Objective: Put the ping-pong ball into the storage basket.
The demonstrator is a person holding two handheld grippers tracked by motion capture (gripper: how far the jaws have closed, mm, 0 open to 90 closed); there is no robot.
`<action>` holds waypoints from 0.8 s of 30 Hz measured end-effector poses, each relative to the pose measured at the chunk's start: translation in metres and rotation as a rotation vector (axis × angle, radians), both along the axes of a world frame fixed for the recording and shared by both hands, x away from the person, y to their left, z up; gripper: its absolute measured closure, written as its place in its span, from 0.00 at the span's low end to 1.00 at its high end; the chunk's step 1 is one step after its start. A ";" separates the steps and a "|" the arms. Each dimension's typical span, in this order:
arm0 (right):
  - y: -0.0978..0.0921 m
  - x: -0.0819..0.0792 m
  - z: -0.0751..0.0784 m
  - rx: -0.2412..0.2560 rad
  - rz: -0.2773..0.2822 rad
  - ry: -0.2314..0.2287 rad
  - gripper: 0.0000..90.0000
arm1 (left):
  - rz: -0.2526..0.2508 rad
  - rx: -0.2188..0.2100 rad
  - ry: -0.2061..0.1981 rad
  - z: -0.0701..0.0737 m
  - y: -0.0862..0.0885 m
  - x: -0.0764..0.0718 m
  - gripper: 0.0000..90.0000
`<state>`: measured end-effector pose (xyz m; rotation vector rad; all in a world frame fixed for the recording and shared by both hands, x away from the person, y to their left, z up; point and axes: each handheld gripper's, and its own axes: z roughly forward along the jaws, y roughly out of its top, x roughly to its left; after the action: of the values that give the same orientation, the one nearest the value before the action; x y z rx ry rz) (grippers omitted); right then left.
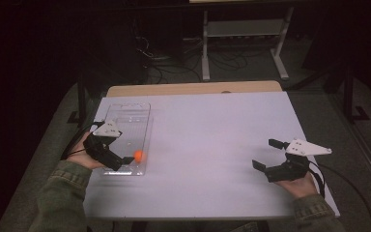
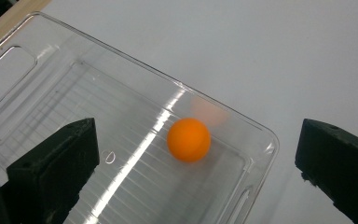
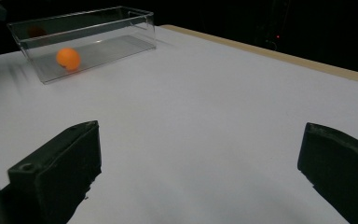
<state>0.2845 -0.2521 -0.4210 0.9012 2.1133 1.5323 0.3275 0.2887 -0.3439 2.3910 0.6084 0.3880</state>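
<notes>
A small orange ball [image 1: 138, 155] lies inside a clear plastic bin [image 1: 130, 116] at the table's left, close to the bin's near right corner. My left gripper [image 1: 116, 148] hovers over that end of the bin, open. In the left gripper view the ball [image 2: 189, 139] sits on the ribbed bin floor [image 2: 65, 93] between the wide-apart jaws of the left gripper [image 2: 198, 140], and nothing is gripped. My right gripper [image 1: 266, 154] rests low at the table's right, open and empty. The right gripper view [image 3: 200, 154] looks across the table to the bin [image 3: 98, 25] and ball [image 3: 68, 58].
The white tabletop [image 1: 212, 135] stretches bare between the two grippers, with a wooden strip [image 1: 193, 88] along its far edge. Behind the table, on the dark floor, stand a metal rack frame [image 1: 244, 43] and loose cables [image 1: 169, 63].
</notes>
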 end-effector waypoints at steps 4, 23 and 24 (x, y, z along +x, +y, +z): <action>0.000 0.000 0.000 0.002 -0.001 -0.001 0.00 | 0.006 -0.017 -0.002 -0.002 0.003 -0.003 0.00; 0.000 0.000 0.000 -0.001 0.000 0.001 0.00 | 0.036 -0.104 -0.028 -0.012 0.009 -0.014 0.00; 0.000 0.000 0.000 0.001 0.000 0.001 0.00 | 0.039 -0.113 -0.030 -0.012 0.010 -0.014 0.00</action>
<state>0.2843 -0.2520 -0.4212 0.9026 2.1140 1.5328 0.3131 0.2986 -0.3560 2.2652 0.6475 0.3951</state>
